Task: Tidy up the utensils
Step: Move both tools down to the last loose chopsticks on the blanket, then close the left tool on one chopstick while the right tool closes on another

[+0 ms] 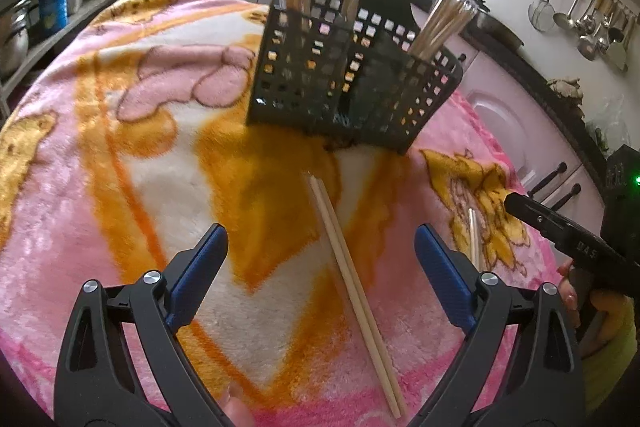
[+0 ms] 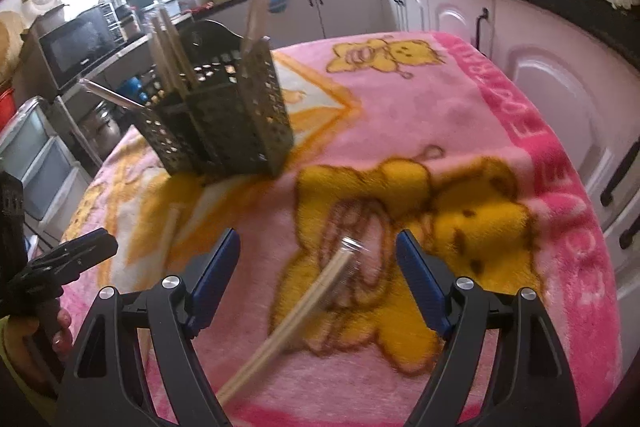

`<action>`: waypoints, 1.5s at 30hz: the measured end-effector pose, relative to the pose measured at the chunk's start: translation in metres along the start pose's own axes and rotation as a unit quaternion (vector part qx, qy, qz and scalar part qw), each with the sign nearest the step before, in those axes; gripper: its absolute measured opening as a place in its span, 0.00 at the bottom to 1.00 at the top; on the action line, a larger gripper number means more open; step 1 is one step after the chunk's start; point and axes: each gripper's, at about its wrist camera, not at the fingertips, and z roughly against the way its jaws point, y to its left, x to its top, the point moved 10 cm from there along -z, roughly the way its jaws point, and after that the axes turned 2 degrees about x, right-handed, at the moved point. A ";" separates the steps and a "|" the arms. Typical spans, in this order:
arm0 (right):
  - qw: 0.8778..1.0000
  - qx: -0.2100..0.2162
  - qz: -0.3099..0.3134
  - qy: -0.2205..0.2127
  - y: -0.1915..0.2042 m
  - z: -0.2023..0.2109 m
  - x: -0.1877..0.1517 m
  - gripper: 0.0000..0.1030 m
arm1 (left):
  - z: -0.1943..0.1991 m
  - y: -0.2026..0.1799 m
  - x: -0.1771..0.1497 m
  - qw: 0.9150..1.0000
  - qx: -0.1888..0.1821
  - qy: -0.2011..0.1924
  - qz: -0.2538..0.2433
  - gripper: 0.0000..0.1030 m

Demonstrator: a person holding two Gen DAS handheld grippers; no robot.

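A black perforated utensil holder (image 1: 352,79) stands on the pink blanket, with several wooden chopsticks upright in its compartments; it also shows in the right wrist view (image 2: 224,119). A loose pair of chopsticks (image 1: 352,283) lies on the blanket between the fingers of my open left gripper (image 1: 320,251). Another pair, in a clear wrapper (image 2: 296,311), lies between the fingers of my open right gripper (image 2: 318,255). The right gripper shows at the right of the left wrist view (image 1: 568,235), and the left gripper at the left of the right wrist view (image 2: 68,259).
The pink and orange blanket (image 1: 120,147) covers the whole table. Kitchen cabinets (image 2: 560,75) and a black counter run along the right. A microwave (image 2: 76,47) and pots stand at the left. Ladles (image 1: 592,23) hang on the wall.
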 end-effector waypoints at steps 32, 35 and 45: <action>0.995 0.021 -0.026 0.092 0.001 -0.054 -0.021 0.37 | -0.064 -0.024 0.003 0.997 -0.014 0.068 -0.015 0.51; 0.995 0.025 -0.021 0.095 0.002 -0.061 -0.016 0.23 | -0.067 -0.021 0.006 0.997 -0.001 0.067 -0.022 0.43; 0.995 0.036 -0.033 0.084 0.010 -0.073 -0.005 0.06 | -0.072 -0.008 0.017 0.997 0.045 0.051 -0.036 0.16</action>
